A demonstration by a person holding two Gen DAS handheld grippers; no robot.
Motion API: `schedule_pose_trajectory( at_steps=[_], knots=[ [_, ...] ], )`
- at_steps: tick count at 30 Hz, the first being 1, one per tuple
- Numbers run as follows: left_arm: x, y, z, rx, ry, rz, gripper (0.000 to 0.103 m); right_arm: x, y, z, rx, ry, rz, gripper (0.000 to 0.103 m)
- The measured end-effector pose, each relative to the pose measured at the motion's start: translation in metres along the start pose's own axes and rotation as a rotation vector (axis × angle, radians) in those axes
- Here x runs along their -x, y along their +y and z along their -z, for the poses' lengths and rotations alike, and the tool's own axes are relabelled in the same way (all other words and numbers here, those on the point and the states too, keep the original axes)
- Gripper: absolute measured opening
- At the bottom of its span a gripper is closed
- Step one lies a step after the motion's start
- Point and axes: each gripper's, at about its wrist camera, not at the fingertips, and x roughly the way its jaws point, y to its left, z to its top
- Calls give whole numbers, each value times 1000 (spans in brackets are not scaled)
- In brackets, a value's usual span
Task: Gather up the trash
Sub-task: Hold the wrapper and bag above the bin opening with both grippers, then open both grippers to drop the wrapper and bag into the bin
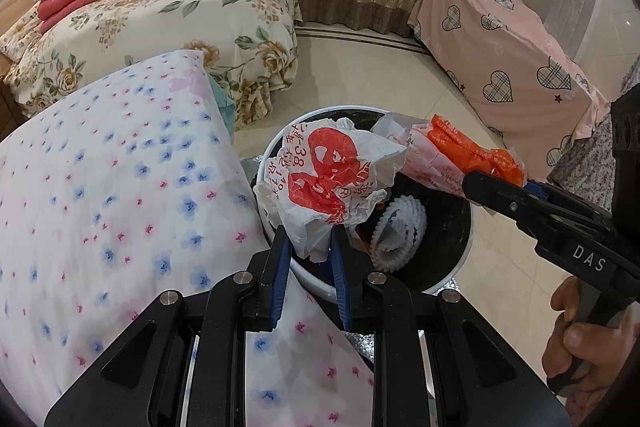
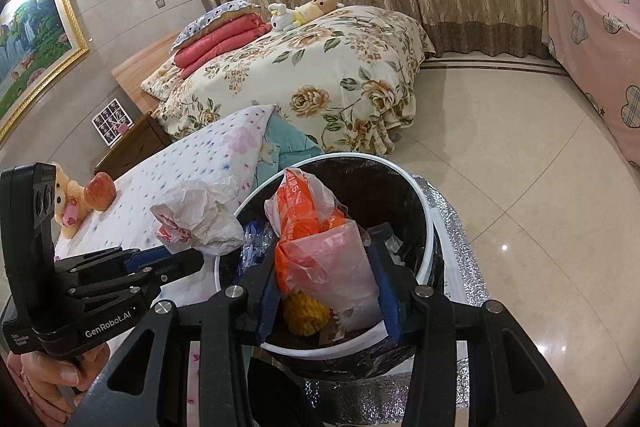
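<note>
Crumpled white bag with red print (image 1: 328, 183) pinched in the clenched left gripper (image 1: 310, 247), above the bin's rim (image 1: 280, 147). Orange-and-pink bag (image 2: 320, 247) clamped between the right gripper (image 2: 326, 291) pads, over the black-lined bin, beside the flowered bedding (image 1: 100, 167).

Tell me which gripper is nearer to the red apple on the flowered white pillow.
Left. The left gripper, shut on a crumpled white plastic bag, hangs at the pillow's edge, closer to the apple. The right gripper is over the black-lined bin, farther away.
</note>
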Motion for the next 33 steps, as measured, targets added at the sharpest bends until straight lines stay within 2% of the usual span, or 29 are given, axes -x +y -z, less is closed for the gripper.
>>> schedule_pose_trajectory(
  at_steps=[18, 20, 22, 23, 27, 31, 33],
  knots=[
    [-7, -2, -5, -14, 9, 26, 21, -8, -7, -8, -35, 16, -13, 46],
    [-7, -1, -5, -14, 11, 27, 26, -10, -10, -9, -52, 20, -13, 50],
    [-4, 1, -4, -3, 8, 27, 46, -9, -12, -10, -71, 18, -20, 54],
    [-2, 2, -3, 3, 1, 25, 49, -8, -13, -10, -81, 14, -21, 57],
    [14, 12, 6, 49, -30, 36, 51, -1, -11, -10, -93, -1, -23, 60],
    [35, 29, 23, 119, -66, 25, 60, 14, 2, -8, -93, -27, -38, 74],
    [49, 37, 32, 152, -97, 13, 61, 22, 10, -8, -86, -49, -49, 81]
  ],
)
